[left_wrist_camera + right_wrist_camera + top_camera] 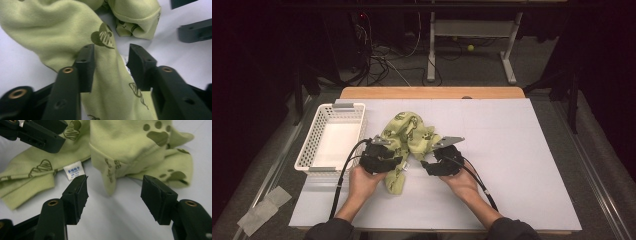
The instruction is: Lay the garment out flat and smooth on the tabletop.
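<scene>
A light green garment (409, 132) with dark paw and leaf prints lies crumpled on the white table cover, just left of centre. My left gripper (393, 161) is at its lower left part. In the left gripper view a long strip of the garment (62, 27) runs between the jaws of my left gripper (112, 55), which stand apart and do not squeeze it. My right gripper (432, 164) is at the garment's right side. In the right gripper view my right gripper (115, 185) is open, with a folded edge of the garment (120, 142) just beyond the gap and a white label (73, 172) near its left jaw.
A white plastic basket (334, 107) stands at the table's left edge, close beside my left hand. The white cover (512, 150) stretches bare to the right. Strips of tape (262, 210) lie on the floor at the lower left.
</scene>
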A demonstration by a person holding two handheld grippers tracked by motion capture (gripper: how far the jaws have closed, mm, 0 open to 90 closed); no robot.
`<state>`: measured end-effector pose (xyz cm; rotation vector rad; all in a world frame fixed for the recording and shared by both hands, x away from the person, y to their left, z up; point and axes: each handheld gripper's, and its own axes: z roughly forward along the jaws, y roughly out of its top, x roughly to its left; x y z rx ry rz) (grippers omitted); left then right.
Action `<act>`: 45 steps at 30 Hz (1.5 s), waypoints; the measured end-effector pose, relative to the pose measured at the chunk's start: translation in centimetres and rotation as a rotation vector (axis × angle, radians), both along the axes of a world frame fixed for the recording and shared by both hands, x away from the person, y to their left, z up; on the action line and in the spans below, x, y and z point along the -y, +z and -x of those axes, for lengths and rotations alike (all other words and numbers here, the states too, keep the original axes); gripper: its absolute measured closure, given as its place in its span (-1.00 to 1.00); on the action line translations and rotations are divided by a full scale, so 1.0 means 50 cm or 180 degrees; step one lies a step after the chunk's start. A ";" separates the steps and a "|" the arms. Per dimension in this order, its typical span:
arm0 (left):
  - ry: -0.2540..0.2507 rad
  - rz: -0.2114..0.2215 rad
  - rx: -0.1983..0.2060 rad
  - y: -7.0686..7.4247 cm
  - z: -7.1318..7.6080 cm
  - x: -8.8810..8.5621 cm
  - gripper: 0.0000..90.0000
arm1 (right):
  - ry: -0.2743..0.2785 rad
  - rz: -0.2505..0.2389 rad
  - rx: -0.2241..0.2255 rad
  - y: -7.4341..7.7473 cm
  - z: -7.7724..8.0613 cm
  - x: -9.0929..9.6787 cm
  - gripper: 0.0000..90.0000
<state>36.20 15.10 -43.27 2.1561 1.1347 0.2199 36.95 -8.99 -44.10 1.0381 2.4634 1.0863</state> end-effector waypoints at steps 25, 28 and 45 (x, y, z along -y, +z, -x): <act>-0.0267 0.0243 -0.0068 0.013 0.007 0.006 0.87 | -0.0062 0.0257 0.0015 0.051 -0.030 0.053 0.97; -0.0353 0.0286 -0.0067 0.020 0.014 0.014 0.87 | -0.0181 0.0199 0.0042 0.063 -0.040 0.091 0.97; -0.0563 0.0219 -0.0108 0.021 0.030 0.051 0.68 | -0.0363 0.0119 0.0197 0.081 -0.013 0.162 0.56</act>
